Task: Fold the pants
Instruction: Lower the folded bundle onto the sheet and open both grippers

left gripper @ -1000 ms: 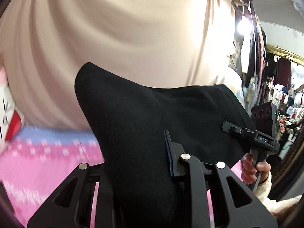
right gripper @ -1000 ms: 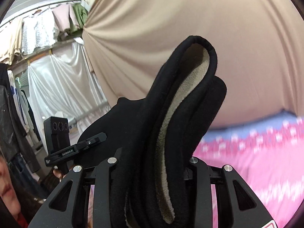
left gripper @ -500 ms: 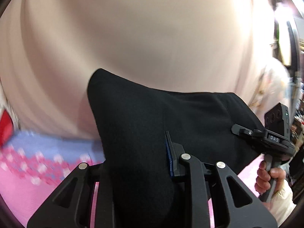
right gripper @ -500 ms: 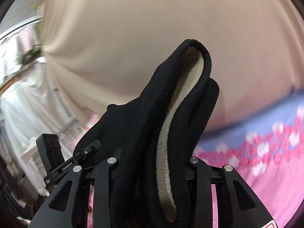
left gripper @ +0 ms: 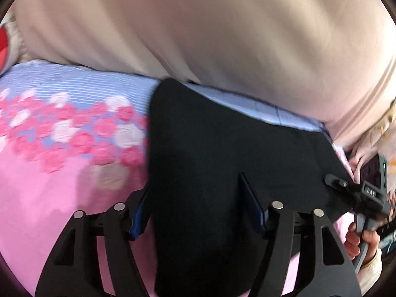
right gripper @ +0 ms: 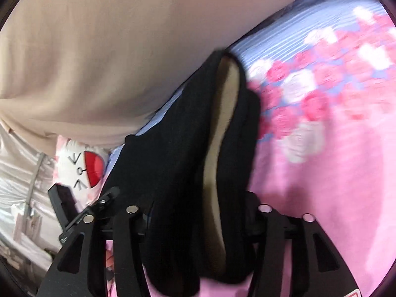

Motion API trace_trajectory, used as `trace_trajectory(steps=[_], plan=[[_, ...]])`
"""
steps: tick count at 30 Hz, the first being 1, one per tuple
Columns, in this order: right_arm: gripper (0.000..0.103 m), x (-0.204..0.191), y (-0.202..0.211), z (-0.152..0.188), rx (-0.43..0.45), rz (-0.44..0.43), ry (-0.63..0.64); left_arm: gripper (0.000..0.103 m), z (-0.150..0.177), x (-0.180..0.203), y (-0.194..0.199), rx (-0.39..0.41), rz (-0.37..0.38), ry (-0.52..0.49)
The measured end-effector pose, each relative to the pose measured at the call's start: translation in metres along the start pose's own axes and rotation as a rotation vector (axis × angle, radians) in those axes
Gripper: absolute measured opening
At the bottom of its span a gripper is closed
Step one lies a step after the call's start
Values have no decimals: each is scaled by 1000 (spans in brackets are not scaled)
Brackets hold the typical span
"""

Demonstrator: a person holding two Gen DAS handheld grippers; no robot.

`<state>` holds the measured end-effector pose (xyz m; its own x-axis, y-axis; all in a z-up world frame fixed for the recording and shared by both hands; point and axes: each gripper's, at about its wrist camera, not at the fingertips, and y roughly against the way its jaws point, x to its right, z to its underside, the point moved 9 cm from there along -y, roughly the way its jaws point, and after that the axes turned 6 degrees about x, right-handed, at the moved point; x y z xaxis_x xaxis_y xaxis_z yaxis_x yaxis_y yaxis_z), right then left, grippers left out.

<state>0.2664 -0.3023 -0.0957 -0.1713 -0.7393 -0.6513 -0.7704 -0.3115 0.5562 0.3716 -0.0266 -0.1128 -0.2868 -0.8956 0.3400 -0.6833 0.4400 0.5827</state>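
Note:
The black pants (left gripper: 222,163) with a beige fleece lining (right gripper: 222,128) hang stretched between my two grippers above a pink flowered bedsheet (left gripper: 49,185). My left gripper (left gripper: 198,210) is shut on one end of the black cloth. My right gripper (right gripper: 198,212) is shut on the other end, where the folded edge shows the lining. In the left wrist view the right gripper (left gripper: 356,193) and the hand on it show at the far right. In the right wrist view the left gripper (right gripper: 81,210) shows at the lower left.
A beige curtain (left gripper: 222,37) hangs behind the bed. The sheet has a blue striped band (right gripper: 309,24) along its far edge. A white cushion with a red patch (right gripper: 84,168) lies at the left. Silvery plastic sheeting (right gripper: 17,173) hangs beyond it.
Both grippers have tipped down and forward with the pants. The bedsheet now fills the lower views and the shop background has dropped out of sight.

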Motion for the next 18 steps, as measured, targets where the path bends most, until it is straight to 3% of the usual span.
trace_trajectory(steps=[1, 4, 5, 6, 7, 8, 10, 12, 13, 14, 15, 16, 18], plan=[[60, 2, 16, -3, 32, 42, 5, 63, -2, -1, 14, 29, -4, 4], [62, 6, 87, -18, 225, 266, 69, 77, -18, -17, 76, 164, -220, -65], [39, -9, 101, -18, 268, 289, 148, 77, -25, -17, 91, 200, -251, -76], [8, -24, 104, -16, 273, 281, 209, 77, -34, -7, 105, 233, -254, -89], [3, -45, 104, -12, 265, 263, 274, 79, -37, 3, 108, 243, -240, -93], [2, -70, 96, -4, 249, 221, 310, 89, -37, 19, 109, 240, -200, -97], [0, -95, 71, 9, 185, 180, 352, 96, -31, 38, 86, 178, -159, -99], [0, -81, 38, 26, 100, 271, 390, 96, -14, 40, 56, 100, -198, -126], [0, -52, 23, 31, 61, 360, 375, 94, -7, 30, 30, 46, -258, -145], [0, -38, 18, 32, 50, 339, 336, 85, 9, 15, 5, -12, -315, -167], [0, -33, 22, 28, 70, 267, 272, 85, 20, 3, -10, -57, -330, -156], [0, -35, 27, 25, 46, 243, 238, 85, 27, -4, -15, -75, -303, -115], [2, -52, 45, 17, 96, 242, 257, 85, 26, -10, -8, -66, -276, -51]])
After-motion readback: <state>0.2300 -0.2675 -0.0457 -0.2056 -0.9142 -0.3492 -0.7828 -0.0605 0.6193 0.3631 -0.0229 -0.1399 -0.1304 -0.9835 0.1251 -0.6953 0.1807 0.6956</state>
